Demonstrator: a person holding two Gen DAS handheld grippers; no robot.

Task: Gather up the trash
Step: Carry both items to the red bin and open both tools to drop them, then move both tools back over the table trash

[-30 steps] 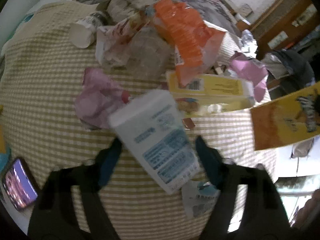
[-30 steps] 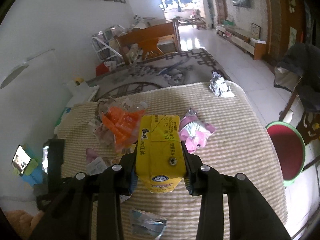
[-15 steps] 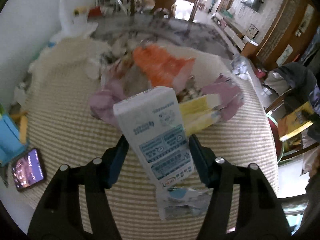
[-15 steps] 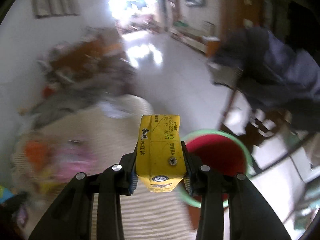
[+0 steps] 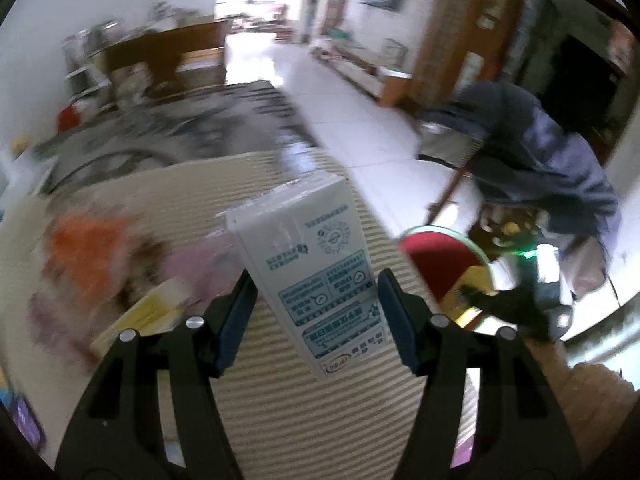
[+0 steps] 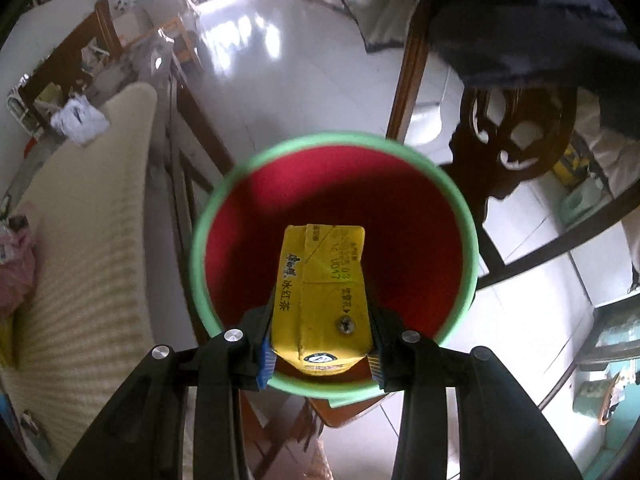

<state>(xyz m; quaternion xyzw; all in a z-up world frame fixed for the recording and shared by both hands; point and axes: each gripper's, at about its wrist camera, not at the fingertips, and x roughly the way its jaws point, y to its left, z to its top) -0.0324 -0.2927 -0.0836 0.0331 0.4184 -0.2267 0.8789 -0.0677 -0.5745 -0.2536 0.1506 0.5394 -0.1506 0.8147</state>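
My left gripper (image 5: 316, 280) is shut on a white milk carton (image 5: 312, 264) and holds it in the air over the striped tablecloth (image 5: 300, 400). Behind it on the table lie, blurred, an orange wrapper (image 5: 80, 248), a pink wrapper (image 5: 192, 264) and a yellow box (image 5: 148, 312). My right gripper (image 6: 320, 320) is shut on a yellow tea carton (image 6: 320, 288) and points down into a red bin with a green rim (image 6: 332, 138). In the left wrist view the bin (image 5: 436, 252) stands right of the table, with the right gripper (image 5: 512, 304) at its edge.
A carved wooden chair (image 6: 516, 144) with a dark jacket (image 5: 540, 152) over it stands just beyond the bin. The bin rests on a wooden stool (image 6: 348, 408) beside the table edge (image 6: 132, 200). A crumpled foil wrapper (image 6: 78, 120) lies at the table's far end. A phone (image 5: 24, 428) lies at the near left.
My left gripper closed on the white carton, lifted it off the table and swung right towards the bin. My right gripper carried the yellow carton from over the table to over the bin's mouth.
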